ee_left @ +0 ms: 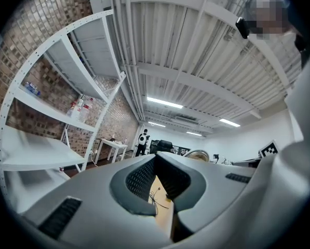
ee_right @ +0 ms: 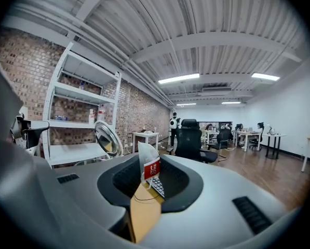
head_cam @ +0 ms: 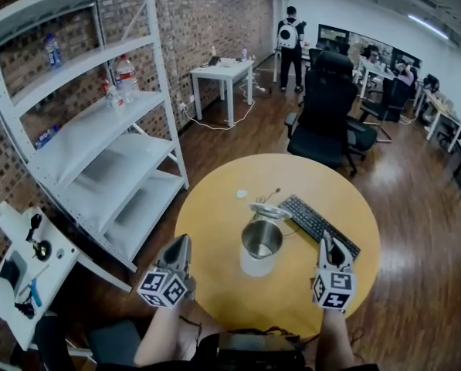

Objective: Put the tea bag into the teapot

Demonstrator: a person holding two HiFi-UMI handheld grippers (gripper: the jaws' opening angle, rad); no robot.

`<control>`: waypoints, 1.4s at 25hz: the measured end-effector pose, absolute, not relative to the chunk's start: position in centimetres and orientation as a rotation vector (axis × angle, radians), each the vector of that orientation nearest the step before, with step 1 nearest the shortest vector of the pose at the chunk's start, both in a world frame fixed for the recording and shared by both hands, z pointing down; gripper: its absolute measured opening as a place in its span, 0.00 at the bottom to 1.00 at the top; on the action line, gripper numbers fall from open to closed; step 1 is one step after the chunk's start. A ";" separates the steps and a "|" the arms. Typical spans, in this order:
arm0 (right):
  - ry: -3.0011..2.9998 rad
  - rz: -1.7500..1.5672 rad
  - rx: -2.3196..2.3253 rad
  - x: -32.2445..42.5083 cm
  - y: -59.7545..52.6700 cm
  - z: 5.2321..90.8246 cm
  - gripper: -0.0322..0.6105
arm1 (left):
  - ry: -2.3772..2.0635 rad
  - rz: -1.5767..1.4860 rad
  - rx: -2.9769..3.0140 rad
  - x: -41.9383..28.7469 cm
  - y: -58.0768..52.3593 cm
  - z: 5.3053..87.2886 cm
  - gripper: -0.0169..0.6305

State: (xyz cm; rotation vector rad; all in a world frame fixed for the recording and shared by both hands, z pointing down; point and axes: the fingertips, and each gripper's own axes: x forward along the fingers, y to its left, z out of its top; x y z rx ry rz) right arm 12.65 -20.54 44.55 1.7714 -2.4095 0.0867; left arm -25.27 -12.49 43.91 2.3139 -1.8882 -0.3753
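A steel teapot [head_cam: 261, 242] stands open in the middle of the round yellow table [head_cam: 215, 199], with its shiny lid [head_cam: 270, 210] just behind it. My right gripper [head_cam: 327, 242] hovers to the right of the pot, near the table's front. In the right gripper view that gripper [ee_right: 147, 183] is shut on a white tea bag [ee_right: 147, 160] with a red tag, which stands up between the jaws. The lid [ee_right: 107, 138] shows to the left there. My left gripper [head_cam: 181, 244] sits left of the pot, jaws together and holding nothing [ee_left: 162, 183].
A black keyboard [head_cam: 319, 224] lies on the table right of the pot, close to my right gripper. A white shelf rack [head_cam: 106, 130] stands to the left, a black office chair [head_cam: 323, 114] behind the table. A person [head_cam: 290, 41] stands far back by desks.
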 end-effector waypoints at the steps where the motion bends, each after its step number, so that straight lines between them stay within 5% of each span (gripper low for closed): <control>1: -2.431 0.089 1.741 11.4 -20.8 44.7 0.16 | -1.911 -0.373 2.303 -25.9 -12.1 43.9 0.02; 16: -2.620 0.093 1.303 -2.8 -21.9 47.3 0.16 | -2.163 -0.378 2.141 -31.6 -6.7 43.6 0.02; 35: -2.583 0.105 1.168 -5.4 -24.6 49.4 0.16 | -2.240 -0.363 2.001 -33.2 -4.4 45.4 0.02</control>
